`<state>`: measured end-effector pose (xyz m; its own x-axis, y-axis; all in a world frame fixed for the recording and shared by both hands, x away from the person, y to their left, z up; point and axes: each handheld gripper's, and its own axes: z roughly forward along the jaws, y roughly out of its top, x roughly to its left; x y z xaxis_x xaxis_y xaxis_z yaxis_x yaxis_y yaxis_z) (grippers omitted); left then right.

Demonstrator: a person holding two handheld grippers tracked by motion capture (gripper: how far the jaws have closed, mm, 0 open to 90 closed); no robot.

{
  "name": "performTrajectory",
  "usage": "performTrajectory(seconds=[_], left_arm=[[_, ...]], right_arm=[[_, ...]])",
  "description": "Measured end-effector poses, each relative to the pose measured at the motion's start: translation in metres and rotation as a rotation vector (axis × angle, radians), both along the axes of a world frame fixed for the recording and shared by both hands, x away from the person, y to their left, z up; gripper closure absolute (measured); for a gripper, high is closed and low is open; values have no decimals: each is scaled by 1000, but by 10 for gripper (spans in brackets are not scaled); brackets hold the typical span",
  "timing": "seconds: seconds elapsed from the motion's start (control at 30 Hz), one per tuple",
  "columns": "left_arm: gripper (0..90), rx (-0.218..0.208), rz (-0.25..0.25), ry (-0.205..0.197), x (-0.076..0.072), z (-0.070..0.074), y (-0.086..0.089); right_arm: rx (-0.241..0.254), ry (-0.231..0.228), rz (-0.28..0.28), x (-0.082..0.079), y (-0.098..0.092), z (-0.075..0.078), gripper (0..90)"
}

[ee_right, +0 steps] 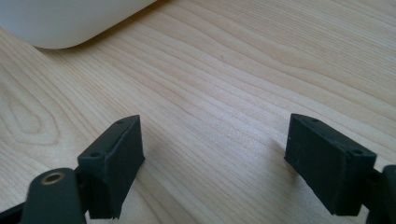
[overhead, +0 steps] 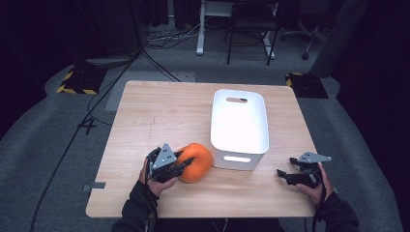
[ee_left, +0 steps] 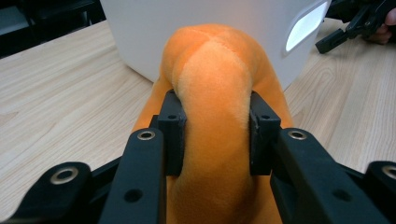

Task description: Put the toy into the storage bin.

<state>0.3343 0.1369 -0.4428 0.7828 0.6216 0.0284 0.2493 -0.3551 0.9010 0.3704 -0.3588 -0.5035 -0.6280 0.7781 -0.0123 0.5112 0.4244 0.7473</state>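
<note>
Left gripper view shows the left tool clenched on an orange plush toy, its two black jaws pressing into a ridge of the soft fabric so that the plush bulges between and above them; a pinch on a narrow fold is probably chosen because the whole body looks too broad for the jaws to span; the toy sits on the bench at its near edge, just beside the white bin, whose handle slot glows to the right; in the high view the left tool reaches the toy from the person's left side, and the toy lies close against the near-left corner of the bin, a short lift away from its open top, which suggests the bin is where it is meant to go; the right tool rests low near the bench's near right edge, well apart from the toy, jaws spread and grasping nothing; the right gripper view confirms this, with bare wood between the parted jaws and the bin's rounded corner beyond, likely parked there to stay out of the way.
</note>
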Motion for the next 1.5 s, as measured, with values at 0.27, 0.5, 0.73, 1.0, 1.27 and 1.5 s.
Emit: performTrajectory(seconds=[0.27, 0.5, 0.73, 1.0, 1.27, 1.5], left_arm=[[668, -5, 24, -23, 0, 9, 3], [667, -41, 75, -56, 0, 23, 19], [666, -73, 125, -66, 5, 33, 32], [664, -79, 162, -90, 13, 47, 34], [661, -91, 169, -107, 25, 63, 33], [659, -126, 176, -123, 33, 77, 33]], right_arm=[[-1, 1, 3, 0, 0, 0, 195], [-3, 1, 7, 0, 0, 0, 194], [-8, -3, 11, -1, -1, 0, 194], [-11, -4, 11, -1, -1, 0, 194], [-11, -4, 11, -1, -1, 0, 194], [-5, -2, 10, -1, 0, 0, 194]])
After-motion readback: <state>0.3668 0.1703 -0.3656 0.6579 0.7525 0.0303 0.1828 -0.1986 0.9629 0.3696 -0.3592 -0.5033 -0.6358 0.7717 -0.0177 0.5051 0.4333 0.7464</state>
